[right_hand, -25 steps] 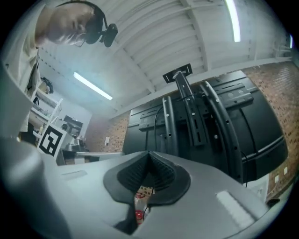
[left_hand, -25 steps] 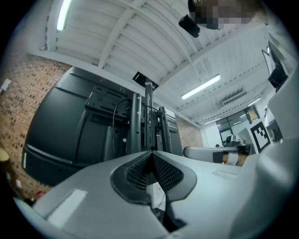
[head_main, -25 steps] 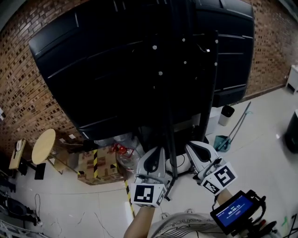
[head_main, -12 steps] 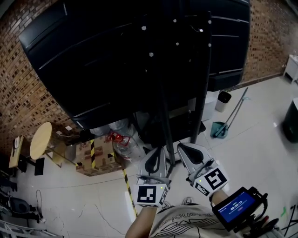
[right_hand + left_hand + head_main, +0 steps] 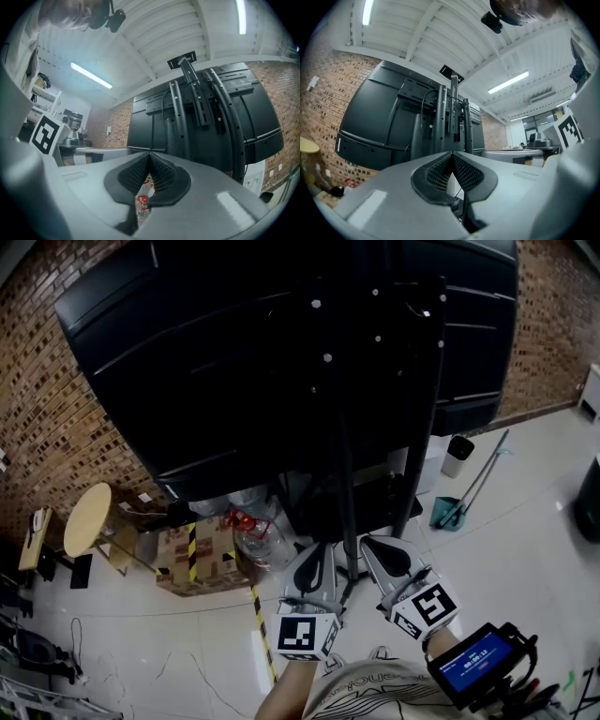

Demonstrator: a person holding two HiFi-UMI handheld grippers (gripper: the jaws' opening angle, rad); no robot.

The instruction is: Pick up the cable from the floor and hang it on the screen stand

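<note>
The back of a large black screen [image 5: 244, 362] on its black stand [image 5: 345, 456] fills the head view. Both grippers are held side by side in front of the stand's base. My left gripper [image 5: 317, 557] is shut, pads together with nothing between them. My right gripper [image 5: 377, 547] is shut and empty as well. The left gripper view looks up at the stand's posts [image 5: 452, 112] past the shut left gripper [image 5: 452, 153]. The right gripper view shows the same stand [image 5: 201, 108] beyond the shut right gripper [image 5: 150, 154]. Thin cable lines [image 5: 202, 681] lie on the floor at lower left.
A round wooden stool [image 5: 86, 519] stands at the left. A cardboard box with yellow-black tape [image 5: 192, 559] and a clear water bottle [image 5: 258, 540] sit under the screen. A small bin [image 5: 457, 457] and a dustpan [image 5: 448, 514] are to the right. Striped tape [image 5: 262, 634] runs along the floor.
The head view has swung slightly. Both grippers stay shut and side by side in front of the stand's base, with nothing taken hold of.
</note>
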